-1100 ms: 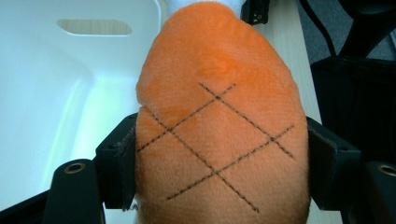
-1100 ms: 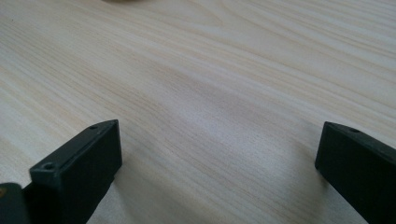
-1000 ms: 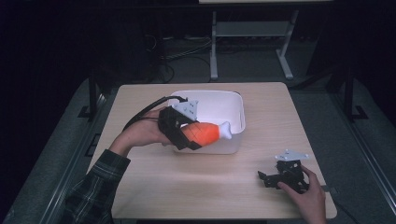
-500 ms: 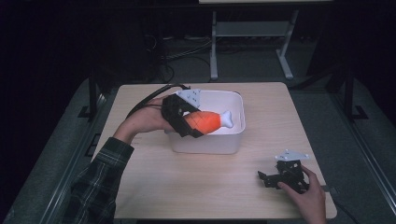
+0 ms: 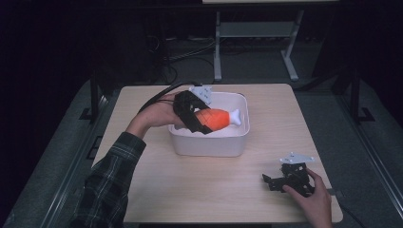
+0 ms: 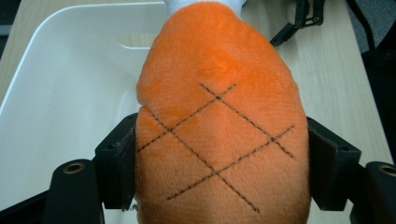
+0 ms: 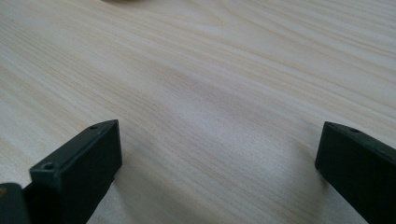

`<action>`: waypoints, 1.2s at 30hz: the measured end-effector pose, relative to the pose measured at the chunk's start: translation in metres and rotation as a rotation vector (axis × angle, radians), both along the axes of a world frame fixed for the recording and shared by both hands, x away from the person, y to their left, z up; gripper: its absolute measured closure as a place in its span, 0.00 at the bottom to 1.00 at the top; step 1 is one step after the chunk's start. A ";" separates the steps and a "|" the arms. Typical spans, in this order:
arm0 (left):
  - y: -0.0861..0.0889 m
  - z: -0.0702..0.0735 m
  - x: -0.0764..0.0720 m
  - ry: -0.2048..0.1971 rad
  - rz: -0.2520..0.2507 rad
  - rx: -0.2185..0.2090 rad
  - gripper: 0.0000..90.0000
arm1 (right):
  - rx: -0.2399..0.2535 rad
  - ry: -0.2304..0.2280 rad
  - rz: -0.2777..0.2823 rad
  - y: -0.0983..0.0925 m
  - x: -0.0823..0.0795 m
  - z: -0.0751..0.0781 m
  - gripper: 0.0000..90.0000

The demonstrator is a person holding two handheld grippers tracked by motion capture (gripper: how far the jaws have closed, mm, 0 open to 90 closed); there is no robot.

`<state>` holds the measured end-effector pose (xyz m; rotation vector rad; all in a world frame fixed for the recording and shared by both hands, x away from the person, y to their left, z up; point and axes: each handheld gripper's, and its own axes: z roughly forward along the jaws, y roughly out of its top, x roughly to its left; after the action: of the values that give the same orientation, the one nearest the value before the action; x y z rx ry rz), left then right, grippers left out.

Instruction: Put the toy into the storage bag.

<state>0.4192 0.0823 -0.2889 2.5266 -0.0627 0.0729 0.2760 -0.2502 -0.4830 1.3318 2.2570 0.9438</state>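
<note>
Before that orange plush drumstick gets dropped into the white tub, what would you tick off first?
1. Grip: left gripper clamps the plush drumstick on both sides: ok.
2. Toy over the white tub: ok.
3. Tub's visible floor bare: ok; the part under the toy: cannot tell.
4. Right gripper sits apart on the table, jaws open: ok.
5. Height above the tub floor: cannot tell.

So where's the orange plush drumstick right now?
The orange plush drumstick is clamped in the left gripper, held over the white bin at the table's middle in the high view, its white bone end pointing right.
</note>
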 end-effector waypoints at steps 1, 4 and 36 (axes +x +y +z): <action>-0.001 -0.001 0.002 -0.001 -0.002 0.006 0.27 | -0.001 -0.001 0.001 0.000 0.000 0.000 0.00; -0.005 -0.005 0.006 -0.005 -0.001 0.021 0.27 | -0.001 -0.001 0.000 0.000 0.000 0.000 0.00; -0.004 -0.031 0.018 0.034 0.026 0.088 0.19 | -0.002 -0.002 0.001 0.000 0.000 0.000 0.00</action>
<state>0.4375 0.0784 -0.3195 2.6160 -0.0200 0.0390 0.2762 -0.2503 -0.4832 1.3294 2.2566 0.9428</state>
